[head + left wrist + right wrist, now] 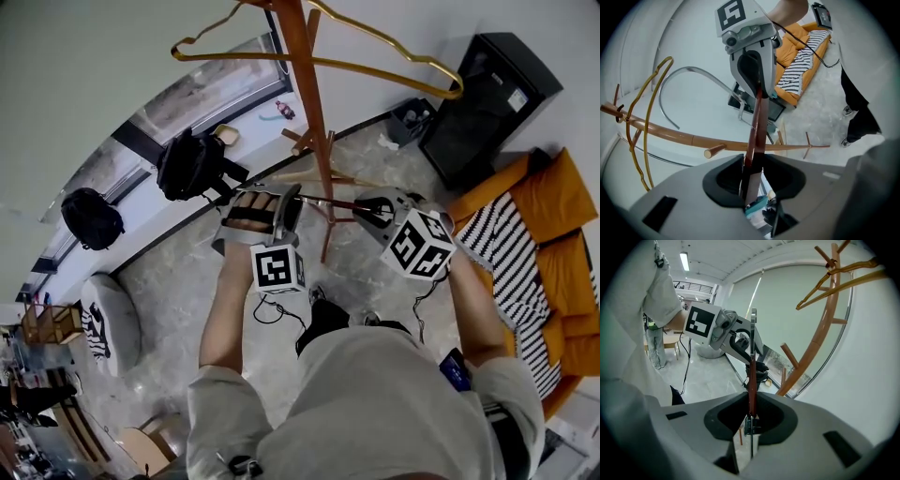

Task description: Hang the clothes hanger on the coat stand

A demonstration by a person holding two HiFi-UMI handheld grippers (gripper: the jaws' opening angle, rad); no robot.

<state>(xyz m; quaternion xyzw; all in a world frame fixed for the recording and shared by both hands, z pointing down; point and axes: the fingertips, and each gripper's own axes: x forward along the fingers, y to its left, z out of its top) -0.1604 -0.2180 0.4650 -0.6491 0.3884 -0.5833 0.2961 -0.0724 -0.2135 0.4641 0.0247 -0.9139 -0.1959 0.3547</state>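
Jaws of the left gripper [752,161] are closed on the dark red-brown bar of the clothes hanger [757,124], pads pressing it from both sides. The right gripper [751,403] is likewise clamped on the same clothes hanger [752,373], at a point where a thin metal part shows beside the wood. In the head view the left gripper [286,202] and the right gripper [375,210] face each other, near together, with the clothes hanger [330,201] spanning the gap between them just in front of the pole of the coat stand [309,103]. The held hanger is not on any peg. The coat stand [717,141] is brown wood with short pegs; a second hanger [394,47] of pale golden wood hangs near its top, also seen from the right gripper view [834,280]. Farther out, two black backpacks [192,164] lie along the window wall on the left. On the right stands an orange sofa [558,202] with a striped cloth [511,258] on it, and a black cabinet [487,94] beyond it.
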